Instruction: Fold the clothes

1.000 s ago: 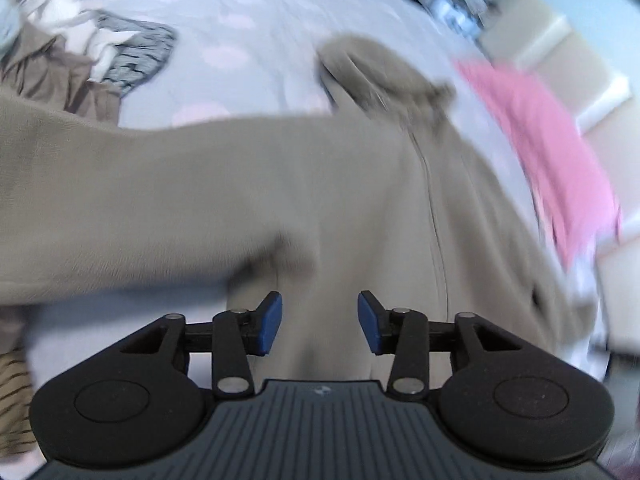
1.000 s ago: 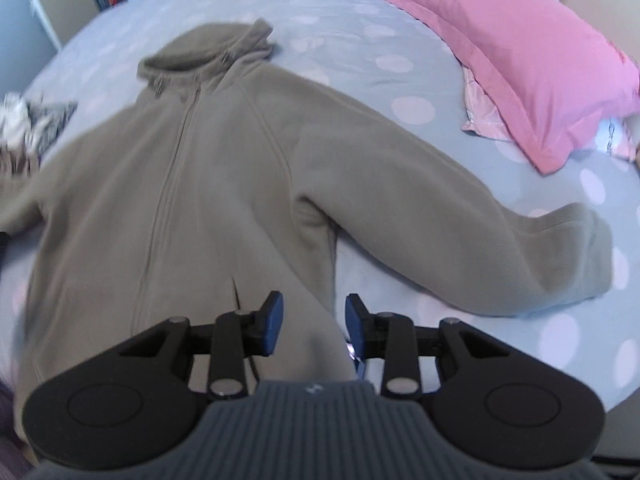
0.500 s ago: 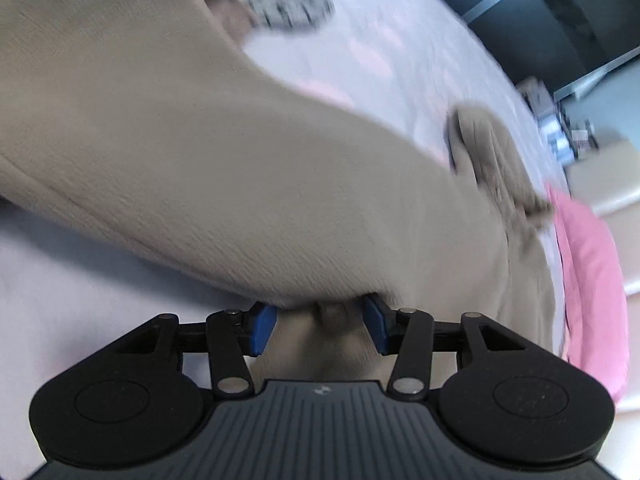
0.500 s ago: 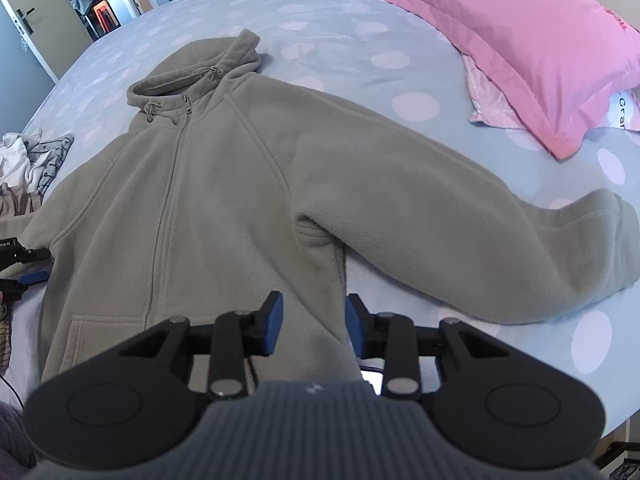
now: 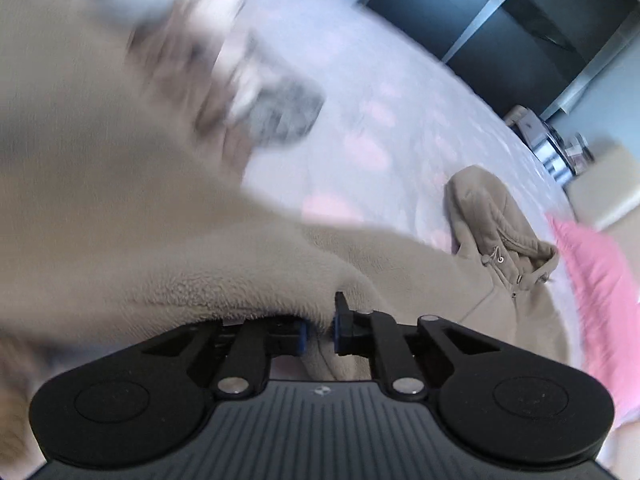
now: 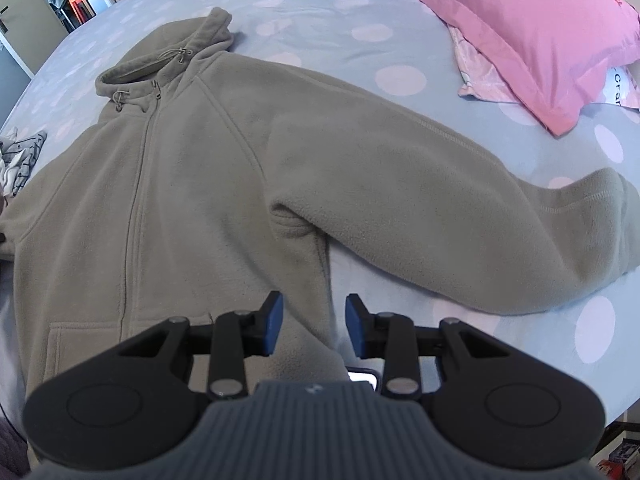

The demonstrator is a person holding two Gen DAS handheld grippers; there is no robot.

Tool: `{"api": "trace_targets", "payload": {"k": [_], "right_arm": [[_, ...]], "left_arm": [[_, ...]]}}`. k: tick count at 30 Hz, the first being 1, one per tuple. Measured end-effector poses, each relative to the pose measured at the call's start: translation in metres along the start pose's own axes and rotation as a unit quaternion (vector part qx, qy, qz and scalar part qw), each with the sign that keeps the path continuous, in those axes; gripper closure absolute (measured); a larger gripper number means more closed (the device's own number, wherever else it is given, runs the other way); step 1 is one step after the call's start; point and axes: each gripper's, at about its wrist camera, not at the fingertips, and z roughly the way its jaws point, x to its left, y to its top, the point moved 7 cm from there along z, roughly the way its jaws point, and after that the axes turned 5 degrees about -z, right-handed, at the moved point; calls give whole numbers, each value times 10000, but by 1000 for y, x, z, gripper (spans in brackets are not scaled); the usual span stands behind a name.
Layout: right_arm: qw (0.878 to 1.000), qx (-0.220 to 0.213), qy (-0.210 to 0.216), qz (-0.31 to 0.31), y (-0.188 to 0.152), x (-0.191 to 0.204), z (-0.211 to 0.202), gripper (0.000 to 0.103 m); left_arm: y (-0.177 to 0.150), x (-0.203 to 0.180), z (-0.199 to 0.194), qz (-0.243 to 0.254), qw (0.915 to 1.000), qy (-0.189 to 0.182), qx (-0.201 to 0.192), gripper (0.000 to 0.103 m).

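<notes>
Half a second ago the left gripper (image 5: 318, 330) stood with its jaws apart at the fleece edge; now they are closing on a fold of the olive fleece hoodie (image 6: 172, 208), with the cloth pinched between the blue pads near the base of its left sleeve (image 5: 120, 240). That sleeve fills the near side of the left wrist view, blurred. The hoodie lies face up and zipped on the dotted bedsheet (image 6: 320, 12), hood (image 6: 168, 56) away from the person, its right sleeve (image 6: 460, 200) spread out toward the pink pillow (image 6: 520, 16). The right gripper (image 6: 314, 326) has come lower over the hoodie's right side seam below the armpit, jaws apart with nothing between them, and does not look to be touching. Judging by this, the first fold is just starting: with the left side gripped, that sleeve can be carried across the chest toward the zipper (image 6: 138, 200).
</notes>
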Motion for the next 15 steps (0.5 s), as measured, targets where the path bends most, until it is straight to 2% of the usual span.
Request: {"api": "trace_targets", "payload": {"k": [3, 5, 9, 14, 15], "right_arm": [[10000, -49, -29, 18, 0, -2, -1, 66], [10000, -34, -29, 59, 0, -5, 0, 66], [9998, -70, -7, 174, 2, -10, 2, 66], [9984, -266, 121, 488, 7, -24, 4, 66], [9976, -292, 150, 602, 9, -28, 5, 66]], "left_arm": [[20, 4, -7, 600, 9978, 262, -87, 94], [21, 15, 6, 726, 9958, 559, 89, 94], [1, 23, 35, 1210, 9865, 1083, 212, 93], [-15, 11, 35, 1782, 9741, 1373, 248, 89], [-16, 10, 32, 1754, 9746, 1361, 294, 86]]}}
